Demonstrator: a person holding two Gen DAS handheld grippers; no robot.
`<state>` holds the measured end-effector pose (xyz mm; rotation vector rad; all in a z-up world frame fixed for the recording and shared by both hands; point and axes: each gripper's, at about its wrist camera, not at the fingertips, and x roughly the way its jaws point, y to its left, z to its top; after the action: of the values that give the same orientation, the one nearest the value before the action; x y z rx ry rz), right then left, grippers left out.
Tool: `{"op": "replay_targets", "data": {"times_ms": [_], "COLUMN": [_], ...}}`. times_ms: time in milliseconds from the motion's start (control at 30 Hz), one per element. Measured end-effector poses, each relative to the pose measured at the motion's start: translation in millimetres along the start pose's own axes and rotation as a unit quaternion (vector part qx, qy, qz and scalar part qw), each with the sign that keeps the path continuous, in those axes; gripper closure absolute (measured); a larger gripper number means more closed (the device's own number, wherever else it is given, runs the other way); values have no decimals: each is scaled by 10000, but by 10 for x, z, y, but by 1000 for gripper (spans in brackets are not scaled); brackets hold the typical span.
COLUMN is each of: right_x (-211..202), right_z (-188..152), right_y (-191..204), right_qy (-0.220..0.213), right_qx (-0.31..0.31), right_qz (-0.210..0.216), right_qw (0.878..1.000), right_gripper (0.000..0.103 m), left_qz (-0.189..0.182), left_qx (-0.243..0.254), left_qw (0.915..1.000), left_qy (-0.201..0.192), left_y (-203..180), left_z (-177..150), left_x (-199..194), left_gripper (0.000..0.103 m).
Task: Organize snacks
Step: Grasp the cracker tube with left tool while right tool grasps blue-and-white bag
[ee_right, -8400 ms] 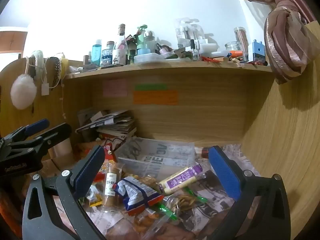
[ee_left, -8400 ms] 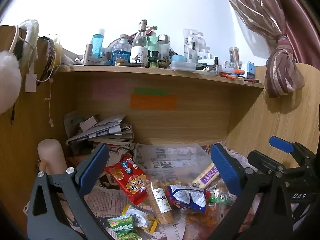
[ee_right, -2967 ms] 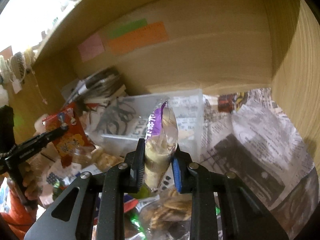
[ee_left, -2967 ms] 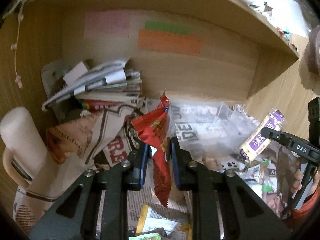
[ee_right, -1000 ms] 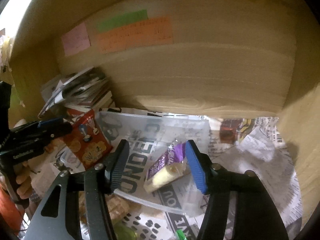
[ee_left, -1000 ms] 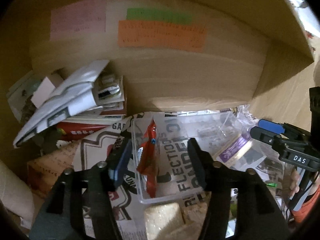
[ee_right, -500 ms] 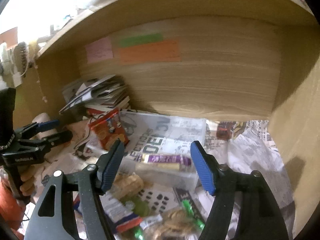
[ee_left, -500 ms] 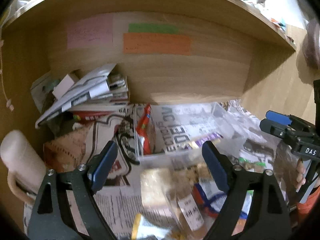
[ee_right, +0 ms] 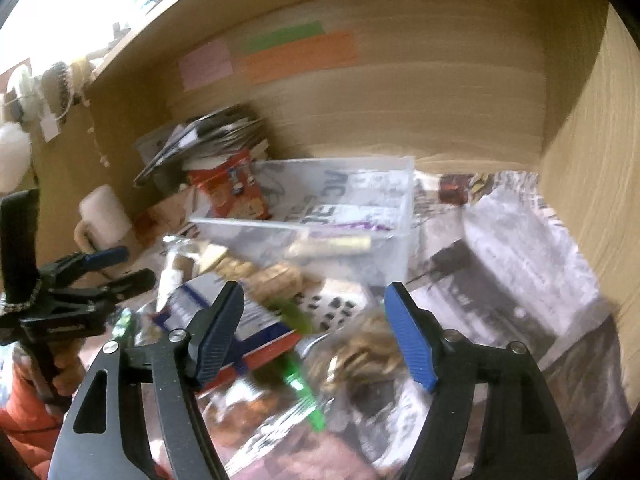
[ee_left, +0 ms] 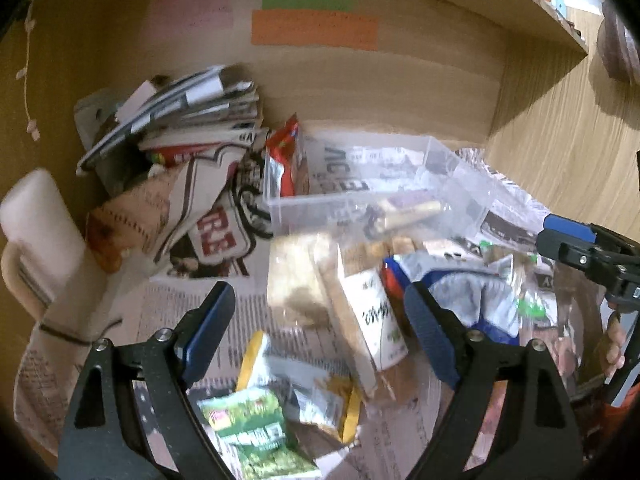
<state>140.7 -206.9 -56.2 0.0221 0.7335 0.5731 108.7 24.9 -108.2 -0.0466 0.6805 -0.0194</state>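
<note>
Left wrist view, left to right. A cream mug [ee_left: 38, 216] stands at the far left on the newspaper-covered tabletop [ee_left: 256, 320], beside a heap of folded papers [ee_left: 180, 108]. The left hand-held gripper [ee_left: 320, 320] is wide open with nothing between its blue pads [ee_left: 208, 324]; its jaws opened further within the last second. Below it lie a green snack packet [ee_left: 256, 436] and a yellow-edged packet [ee_left: 320, 396]. Between the jaws, farther off, lies a long cracker pack with a white label [ee_left: 372, 320]; to its right is a blue-and-white bag [ee_left: 460, 292]. A clear plastic bin [ee_left: 440, 168] sits near the back wall. A red snack packet [ee_left: 286, 160] stands on edge against its left wall, and a purple-wrapped bar [ee_left: 408, 210] lies along its near wall.

Right wrist view, left to right. The left hand-held gripper appears at the left edge, held by a hand [ee_right: 60, 372] in an orange sleeve. The right hand-held gripper [ee_right: 316, 328] is moderately open and empty, its jaws having also widened in the last second. Beneath it lie bagged brown snacks [ee_right: 360, 356] and a green-tipped wrapper [ee_right: 300, 384].

Change from three seconds earlier: the red packet was then clamped in the left hand-held gripper and the purple bar in the right; both now rest in the bin, and both hand-held grippers have drawn back toward the near pile.
</note>
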Motion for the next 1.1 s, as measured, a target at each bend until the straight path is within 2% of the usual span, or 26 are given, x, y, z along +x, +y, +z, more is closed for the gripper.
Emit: {"op": "replay_targets", "data": {"times_ms": [300,367,600,733,800,867,1000,1100], "right_x": [100,165,414,540,603,641,698,690], "right_z": [-59,-92,-120,-122,-134,-140,-151,-168], "right_y": [347,419,509,454,447,449,481,511], "right_qy": [148,246,594,769,863,920,961,899], "right_qx": [-280,-332,-659,-695,-713,-734,-904,-1070], "right_qz": [511,602,559,459,499,521,531,509], "right_qw": [9982,9973,9945,9935,9925,9917,9898,9889], "right_gripper": [32,28,25,15,11,6,4,7], "left_qz": [-171,-238,-410,-516,-569,-670,-656,-640], "left_qx": [-64,-137,-193,-167,-163,-198,-145,-94], "left_qw": [9997,9995,9988,9984,9979,9969,9971,9974], "left_qy": [135,154,163,174,253,351,367,323], "left_y": [-35,-18,-8,-34,-54,-63,-93,-118], "left_z": [-137,-138,-94,-65,-65,-72,-78,-85], "left_x": [126,154,239,289,343,398,440,440], "left_gripper": [16,17,28,37,46,51,57,59]}}
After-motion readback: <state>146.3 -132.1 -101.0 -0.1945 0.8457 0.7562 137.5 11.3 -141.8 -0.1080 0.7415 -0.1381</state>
